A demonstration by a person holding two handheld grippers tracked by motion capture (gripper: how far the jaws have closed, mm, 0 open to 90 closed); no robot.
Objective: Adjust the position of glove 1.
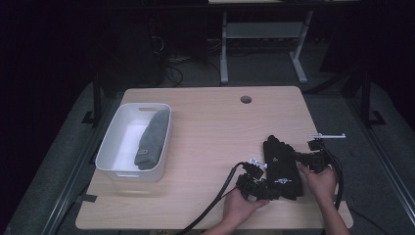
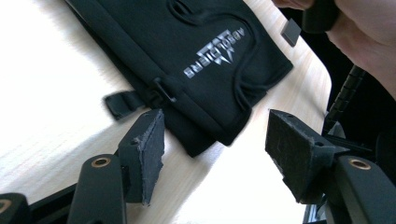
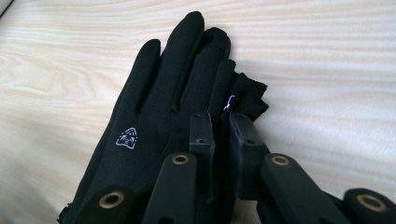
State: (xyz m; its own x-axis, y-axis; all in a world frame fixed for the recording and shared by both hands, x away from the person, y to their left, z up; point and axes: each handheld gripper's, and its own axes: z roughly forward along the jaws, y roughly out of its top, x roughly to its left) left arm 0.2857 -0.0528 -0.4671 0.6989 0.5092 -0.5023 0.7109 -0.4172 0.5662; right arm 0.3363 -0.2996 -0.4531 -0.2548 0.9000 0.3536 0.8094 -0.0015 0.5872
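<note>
A: Where does it all stand?

B: The black glove (image 1: 282,166) lies flat near the right front corner of the table (image 1: 210,127), cuff toward the person, fingers pointing away. The right gripper (image 3: 223,122) is clamped tight on the glove's edge near the little finger, cloth pinched between the jaws. The left gripper (image 2: 212,156) stands open at the cuff end, the cuff corner lying just ahead of the gap and neither pad (image 2: 152,149) touching it.

A: So the step is taking the cuff with the left one?

B: That's my reading. Slide it forward low along the wood so the lower pad goes under the cuff, and close only once the hem sits well between the pads. Take care with the small strap (image 2: 122,103) sticking out at the side; gripping just that would let the glove swing.

A: And then?

B: Likely it goes to the white bin (image 1: 161,169) at the left, where a grey cloth (image 1: 152,139) lies, perhaps another glove; from above I can't tell. Lift both ends together, so it doesn't fold.
</note>
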